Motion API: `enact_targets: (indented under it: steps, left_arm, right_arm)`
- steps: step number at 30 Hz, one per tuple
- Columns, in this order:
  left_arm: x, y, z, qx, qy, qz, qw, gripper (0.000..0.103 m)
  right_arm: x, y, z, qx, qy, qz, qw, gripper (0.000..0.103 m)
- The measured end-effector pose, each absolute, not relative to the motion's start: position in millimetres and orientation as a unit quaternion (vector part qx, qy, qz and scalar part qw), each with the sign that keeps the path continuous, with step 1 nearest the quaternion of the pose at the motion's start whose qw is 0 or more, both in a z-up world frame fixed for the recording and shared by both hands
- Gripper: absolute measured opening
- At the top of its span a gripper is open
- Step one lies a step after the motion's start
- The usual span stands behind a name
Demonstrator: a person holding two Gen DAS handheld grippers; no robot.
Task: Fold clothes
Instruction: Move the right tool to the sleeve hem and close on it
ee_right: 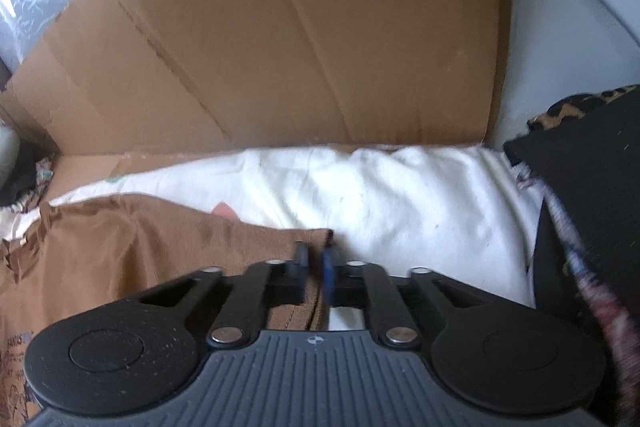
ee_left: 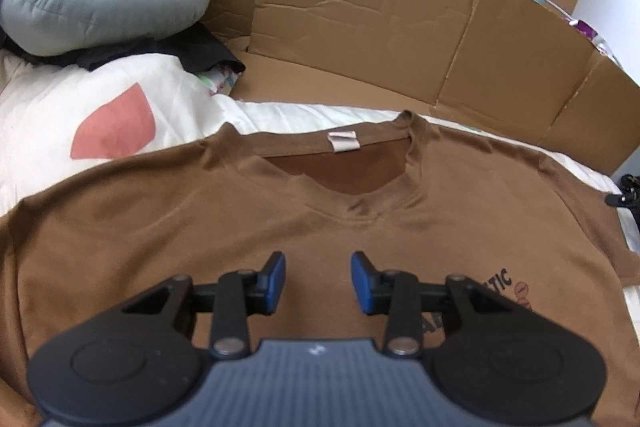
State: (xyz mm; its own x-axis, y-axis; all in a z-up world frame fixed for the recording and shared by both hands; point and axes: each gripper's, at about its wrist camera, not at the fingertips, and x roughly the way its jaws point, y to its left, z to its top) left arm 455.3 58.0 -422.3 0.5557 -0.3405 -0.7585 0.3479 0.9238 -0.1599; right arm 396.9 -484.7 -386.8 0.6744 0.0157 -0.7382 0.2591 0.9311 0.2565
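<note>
Brown T-shirt (ee_left: 160,247), left wrist view, right edge of frame: black chest print partly legible, letters "TIC" (ee_left: 498,281) on upper line; lower line cut by hand-held gripper linkage, only "A" (ee_left: 430,325) readable. Small round brown marks beside print, unreadable.

White neck tag (ee_left: 343,141) inside collar, upper middle of frame: no legible text.

Right wrist view, lower left of frame: same shirt's print (ee_right: 16,341), blurred, letters resembling "ANKS", uncertain; finer lines below illegible.
</note>
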Motion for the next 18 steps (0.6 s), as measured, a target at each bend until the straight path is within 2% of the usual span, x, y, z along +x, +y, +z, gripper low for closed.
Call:
enact_targets:
  steps: [7,18]
  left_arm:
    - [452,51,-426,0.003,0.432,-0.204,0.878,0.039]
    - [446,51,-434,0.003,0.444,-0.206,0.872,0.039]
  right_arm:
    - [402,-472,-365,0.073,0.385,-0.082,0.916,0.001]
    - [422,-481,-352,0.022,0.376,-0.113,0.919,0.0]
